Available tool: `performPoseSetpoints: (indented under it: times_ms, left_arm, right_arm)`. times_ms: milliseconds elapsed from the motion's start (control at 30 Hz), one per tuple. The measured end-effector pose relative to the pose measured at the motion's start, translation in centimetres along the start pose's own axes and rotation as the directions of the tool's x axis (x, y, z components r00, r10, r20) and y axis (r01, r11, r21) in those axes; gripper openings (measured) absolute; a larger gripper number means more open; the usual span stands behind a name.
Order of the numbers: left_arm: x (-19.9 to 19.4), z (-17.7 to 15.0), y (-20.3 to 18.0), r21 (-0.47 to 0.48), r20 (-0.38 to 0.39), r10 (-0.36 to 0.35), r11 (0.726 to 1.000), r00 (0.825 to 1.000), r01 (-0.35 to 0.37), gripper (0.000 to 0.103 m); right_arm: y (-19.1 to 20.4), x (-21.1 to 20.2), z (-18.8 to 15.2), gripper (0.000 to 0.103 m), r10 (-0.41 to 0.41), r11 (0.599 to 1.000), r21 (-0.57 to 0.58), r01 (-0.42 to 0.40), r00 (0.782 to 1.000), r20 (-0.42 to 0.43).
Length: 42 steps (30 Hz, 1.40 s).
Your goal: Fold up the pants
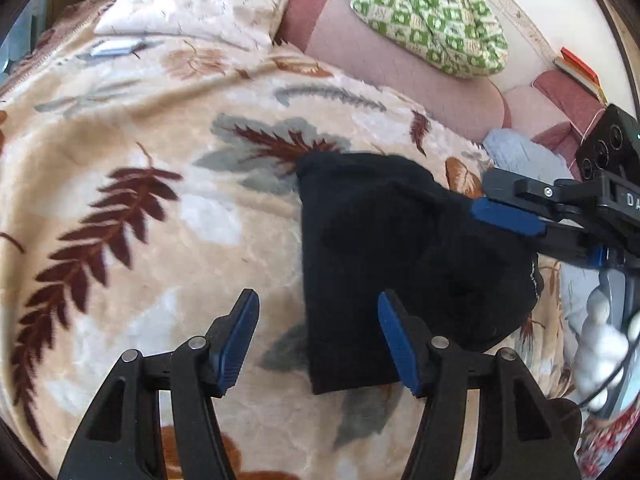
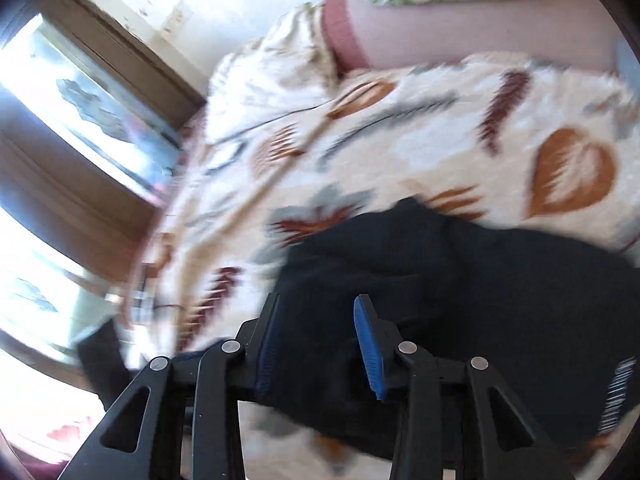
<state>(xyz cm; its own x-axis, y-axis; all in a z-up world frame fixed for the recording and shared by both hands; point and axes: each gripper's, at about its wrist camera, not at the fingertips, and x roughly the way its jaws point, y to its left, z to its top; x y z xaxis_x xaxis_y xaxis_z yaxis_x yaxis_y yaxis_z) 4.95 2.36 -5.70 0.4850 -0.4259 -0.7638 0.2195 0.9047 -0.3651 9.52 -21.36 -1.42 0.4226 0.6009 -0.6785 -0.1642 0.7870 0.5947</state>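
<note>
From the left wrist we see the black pants (image 1: 400,264) folded into a compact bundle on the leaf-patterned blanket (image 1: 160,168), toward its right edge. Our left gripper (image 1: 318,312) hangs wide open above the bundle's left edge, holding nothing. The right gripper (image 1: 508,208) reaches in over the bundle's right side.

From the right wrist, blurred, the right gripper (image 2: 316,320) stands parted above the pants (image 2: 460,280), gripping nothing.

Both cameras look down from close above the leaf blanket (image 1: 168,128). Both see the black pants (image 1: 384,248) (the right view is blurry, tilted toward a window (image 2: 60,92)).
</note>
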Motion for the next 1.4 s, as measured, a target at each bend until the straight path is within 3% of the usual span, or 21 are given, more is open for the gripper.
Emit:
performPoseSetpoints:
  times_ms: [67,200,267,300,333,400,533,633,733,833,900,933,1000,1200,1333,1400]
  left_arm:
    - [0.7,-0.8,-0.8,0.034,-0.019,0.018,0.999,1.0,-0.018,0.061]
    - [1.3,-1.4,-2.1,0.093,-0.003,0.034,0.995,0.999,-0.034,0.062]
    - [1.5,-1.6,-2.1,0.103,0.001,0.035,0.994,0.999,-0.035,0.063]
    - [1.7,-1.5,-2.2,0.104,0.003,0.033,0.994,0.999,-0.034,0.064]
    - [1.9,-1.5,-2.3,0.107,0.006,0.037,0.994,0.999,-0.037,0.065]
    - [1.9,-1.5,-2.6,0.12,0.009,0.05,0.992,0.999,-0.051,0.066]
    - [1.4,-1.3,-2.6,0.107,-0.016,0.05,0.993,0.999,-0.048,0.066]
    - [0.7,-1.4,-2.2,0.076,-0.022,0.049,0.996,0.999,-0.047,0.066]
    - [0.3,-1.8,-1.7,0.068,-0.029,0.059,0.996,0.998,-0.057,0.067]
    - [0.4,-2.2,-1.6,0.086,-0.029,0.07,0.994,0.997,-0.067,0.069]
    - [0.3,-2.3,-1.7,0.093,-0.022,0.073,0.993,0.997,-0.071,0.069]
    - [0.3,-2.3,-1.8,0.095,-0.02,0.075,0.993,0.997,-0.072,0.07]
    - [0.5,-2.4,-1.9,0.101,-0.019,0.077,0.992,0.997,-0.075,0.071]
    - [0.8,-3.1,-2.0,0.136,0.008,0.078,0.988,0.997,-0.079,0.076]
    - [1.1,-3.4,-2.5,0.159,0.019,0.096,0.983,0.995,-0.097,0.081]
    - [1.1,-3.5,-2.7,0.169,0.022,0.103,0.98,0.994,-0.105,0.081]
  right_arm:
    - [-0.3,1.9,-0.9,0.041,-0.002,1.0,0.023,0.003,0.999,-0.035]
    - [-2.0,1.8,-2.8,0.039,-0.201,0.98,0.003,0.201,0.979,-0.025]
    - [-3.7,0.5,-3.7,0.039,-0.31,0.951,0.01,0.31,0.951,-0.005]
    - [-4.5,0.2,-4.0,0.041,-0.385,0.923,0.005,0.385,0.923,0.0]
    - [-5.3,-0.1,-4.5,0.039,-0.408,0.913,0.006,0.408,0.913,0.004]
    - [-6.1,-1.0,-5.0,0.037,-0.375,0.927,0.04,0.374,0.927,0.024]
    - [-3.7,-2.5,-4.6,0.043,-0.406,0.91,-0.016,0.414,0.9,0.158]
    - [-1.6,-2.1,-4.6,0.043,-0.374,0.915,-0.066,0.397,0.899,0.226]
    - [-0.7,0.1,-5.3,0.043,-0.399,0.897,-0.119,0.426,0.895,0.197]
    - [-1.2,2.0,-6.3,0.045,-0.51,0.835,-0.16,0.527,0.85,0.136]
    - [-1.6,1.6,-6.6,0.055,-0.519,0.827,-0.155,0.54,0.84,0.157]
    - [-1.9,1.3,-6.4,0.06,-0.523,0.83,-0.137,0.54,0.84,0.144]
    - [-2.7,0.4,-6.1,0.06,-0.508,0.846,-0.104,0.522,0.85,0.137]
    - [-3.9,-3.6,-6.4,0.06,-0.455,0.884,-0.001,0.468,0.861,0.227]
    - [-2.2,-3.3,-7.8,0.06,-0.399,0.901,-0.072,0.428,0.882,0.249]
    - [-1.2,-2.0,-8.5,0.061,-0.403,0.89,-0.132,0.437,0.887,0.225]
